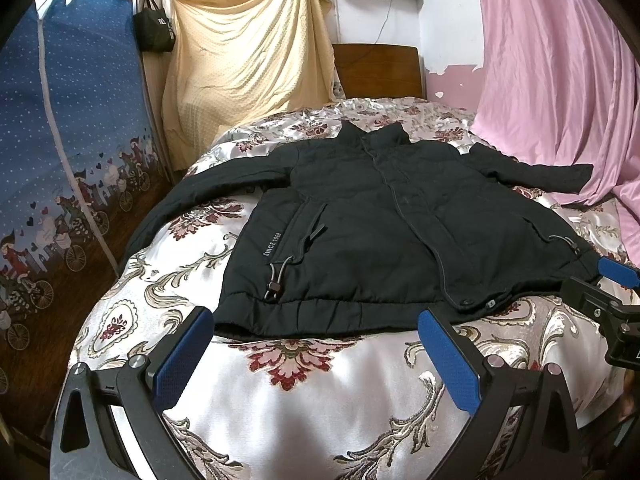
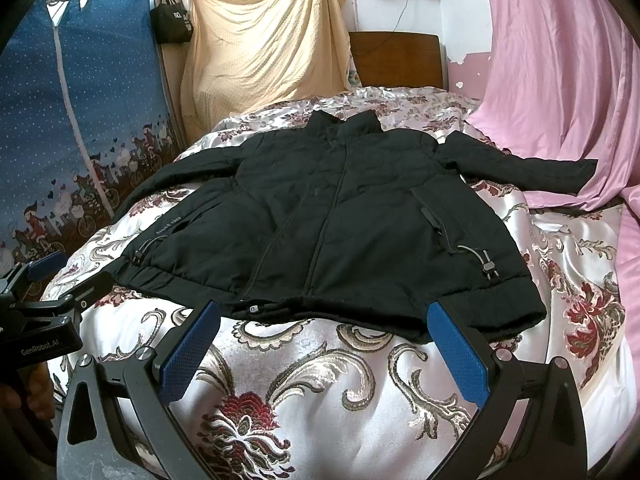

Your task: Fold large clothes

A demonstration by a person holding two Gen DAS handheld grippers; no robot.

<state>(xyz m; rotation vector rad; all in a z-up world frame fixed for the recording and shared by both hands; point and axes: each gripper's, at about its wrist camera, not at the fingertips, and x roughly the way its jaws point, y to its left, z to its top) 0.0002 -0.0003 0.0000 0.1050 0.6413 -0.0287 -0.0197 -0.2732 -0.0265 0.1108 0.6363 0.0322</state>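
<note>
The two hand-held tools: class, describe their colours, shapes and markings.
Left tool and right tool match: black angular frames, silver round bolts, two flat blue textured pads each. The left tool's black body reads "GenRobot.AI" in white in the right wrist view.

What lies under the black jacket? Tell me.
The black jacket lies flat on a floral satin bedspread, which shows all around it. Anything between jacket and bedspread is covered. Both grippers hover open short of its hem.
</note>
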